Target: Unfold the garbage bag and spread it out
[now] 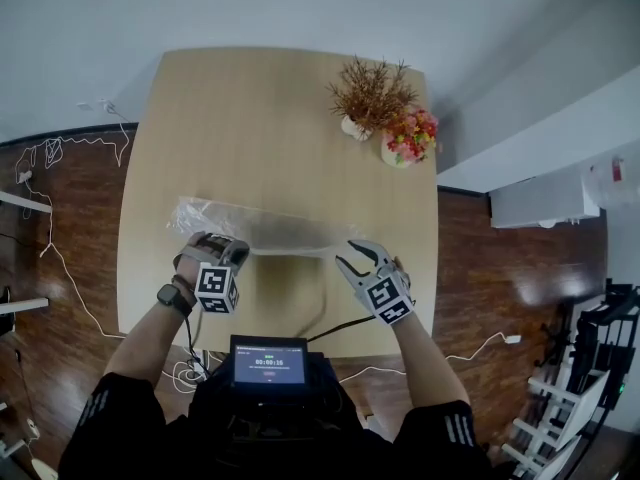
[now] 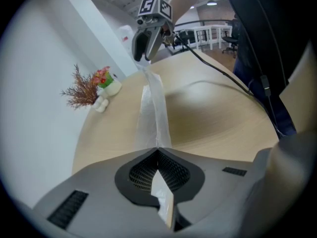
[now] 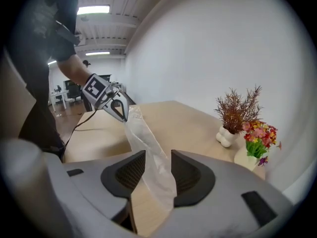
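A clear plastic garbage bag [image 1: 260,230] hangs as a long folded strip above the wooden table [image 1: 250,108], stretched between my two grippers. My left gripper [image 1: 222,251] is shut on the bag's left end; in the left gripper view the film [image 2: 153,118] runs out of the closed jaws [image 2: 158,150] toward the right gripper [image 2: 143,57]. My right gripper [image 1: 357,255] stands with its jaws apart. In the right gripper view the bag's other end [image 3: 148,148] hangs loose in the gap [image 3: 158,168], with neither pad pressing on it. The left gripper [image 3: 123,115] shows at the strip's far end.
A dried brown plant in a white vase [image 1: 368,98] and a pot of coloured flowers [image 1: 408,138] stand at the table's far right corner. A black cable [image 1: 330,326] crosses the near edge. A small screen [image 1: 270,361] sits at my chest. White cables [image 1: 60,148] lie on the floor at left.
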Demonstrator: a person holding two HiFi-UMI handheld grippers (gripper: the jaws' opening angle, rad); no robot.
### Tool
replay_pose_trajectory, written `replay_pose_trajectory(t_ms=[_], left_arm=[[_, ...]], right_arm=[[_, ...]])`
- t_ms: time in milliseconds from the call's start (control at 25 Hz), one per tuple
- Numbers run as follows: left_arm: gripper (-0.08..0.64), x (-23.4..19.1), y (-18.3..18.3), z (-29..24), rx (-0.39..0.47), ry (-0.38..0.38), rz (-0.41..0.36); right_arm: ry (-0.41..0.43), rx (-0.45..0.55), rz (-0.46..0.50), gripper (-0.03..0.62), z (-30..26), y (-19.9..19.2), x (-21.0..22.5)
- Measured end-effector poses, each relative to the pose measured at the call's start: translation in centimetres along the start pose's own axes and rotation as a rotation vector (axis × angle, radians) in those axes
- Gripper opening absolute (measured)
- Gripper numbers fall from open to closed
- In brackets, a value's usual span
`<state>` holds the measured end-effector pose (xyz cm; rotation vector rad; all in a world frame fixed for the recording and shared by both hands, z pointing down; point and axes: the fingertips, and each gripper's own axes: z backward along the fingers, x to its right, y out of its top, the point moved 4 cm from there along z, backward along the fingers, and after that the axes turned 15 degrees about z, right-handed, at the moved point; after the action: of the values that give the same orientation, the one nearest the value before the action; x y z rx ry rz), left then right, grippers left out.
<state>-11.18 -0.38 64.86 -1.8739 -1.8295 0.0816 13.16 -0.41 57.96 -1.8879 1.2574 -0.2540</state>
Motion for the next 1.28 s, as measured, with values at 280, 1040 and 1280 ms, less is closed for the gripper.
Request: replay_pose_trajectory(t_ms=[280,1040,1280], left_arm=[[0.000,3.7,-0.1,-0.4,-0.005,-0.061,-0.013],[0.031,10.6,-3.6,-3.9,-0.131,-0.243,0.029],[0.160,10.6,-2.5,-2.3,-0.070,-0.293,0.101]], right_arm=[[-0.040,0.049,-0.086,0.189,1.0,1.7,1.7],[0.350,-0.478,0.100,0.189,-9.5,-8.3,-6.1],[0.377,-0.480,0.042,0.189,-9.8,-9.3,-6.1]])
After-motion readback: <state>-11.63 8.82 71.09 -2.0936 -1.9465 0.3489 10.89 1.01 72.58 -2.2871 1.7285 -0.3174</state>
